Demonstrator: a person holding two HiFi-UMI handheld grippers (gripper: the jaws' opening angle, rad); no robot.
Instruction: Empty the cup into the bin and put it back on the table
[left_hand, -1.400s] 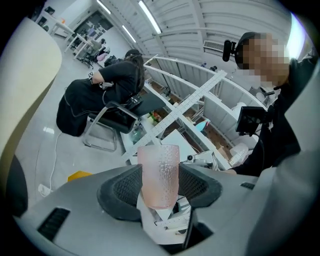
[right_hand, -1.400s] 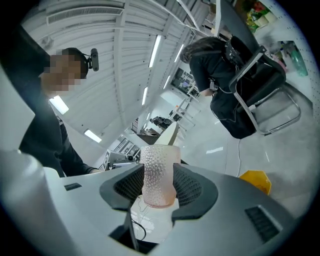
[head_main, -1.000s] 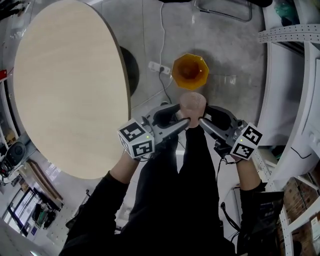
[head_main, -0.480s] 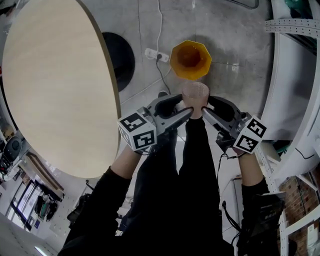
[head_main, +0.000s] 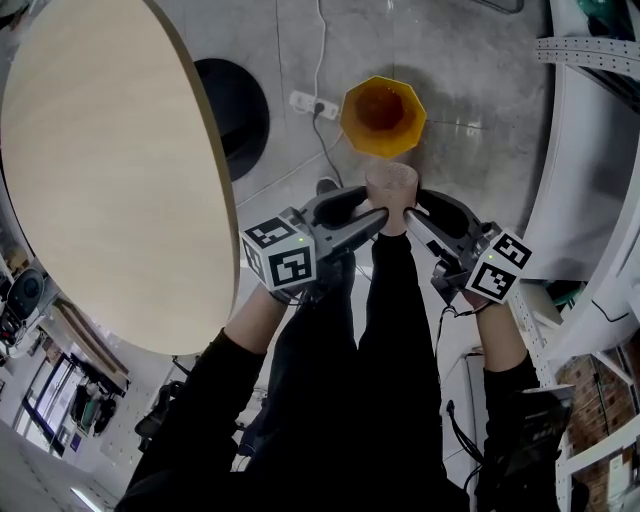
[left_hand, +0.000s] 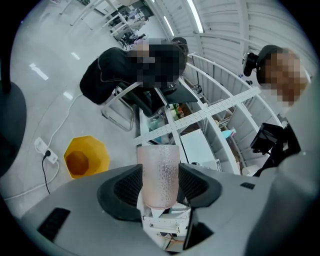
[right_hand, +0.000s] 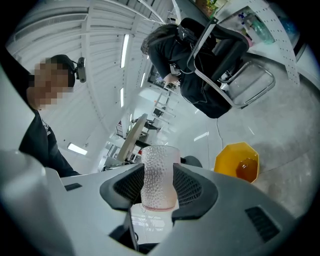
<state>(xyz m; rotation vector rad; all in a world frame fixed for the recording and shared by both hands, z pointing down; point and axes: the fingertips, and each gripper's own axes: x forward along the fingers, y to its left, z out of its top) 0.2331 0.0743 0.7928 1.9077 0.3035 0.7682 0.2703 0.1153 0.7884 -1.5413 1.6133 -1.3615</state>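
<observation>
A pink, dimpled, see-through cup (head_main: 390, 188) hangs in the air just short of the yellow eight-sided bin (head_main: 382, 115) on the floor. My left gripper (head_main: 374, 222) is shut on the cup from the left, my right gripper (head_main: 410, 216) from the right. In the left gripper view the cup (left_hand: 159, 172) stands upright between the ribbed pads, with the bin (left_hand: 86, 156) low on the left. In the right gripper view the cup (right_hand: 159, 176) is pinched the same way, and the bin (right_hand: 240, 162) lies at the right. I cannot see what the cup holds.
The oval light-wood table (head_main: 110, 170) fills the left, its black round base (head_main: 235, 115) beside the bin. A white power strip (head_main: 308, 103) and cable lie on the grey floor. White shelving (head_main: 590, 200) stands at the right. A seated person shows behind.
Both grippers keep hold of the cup. The cup and the bin sit a little higher in view, and the table edge has slid left.
</observation>
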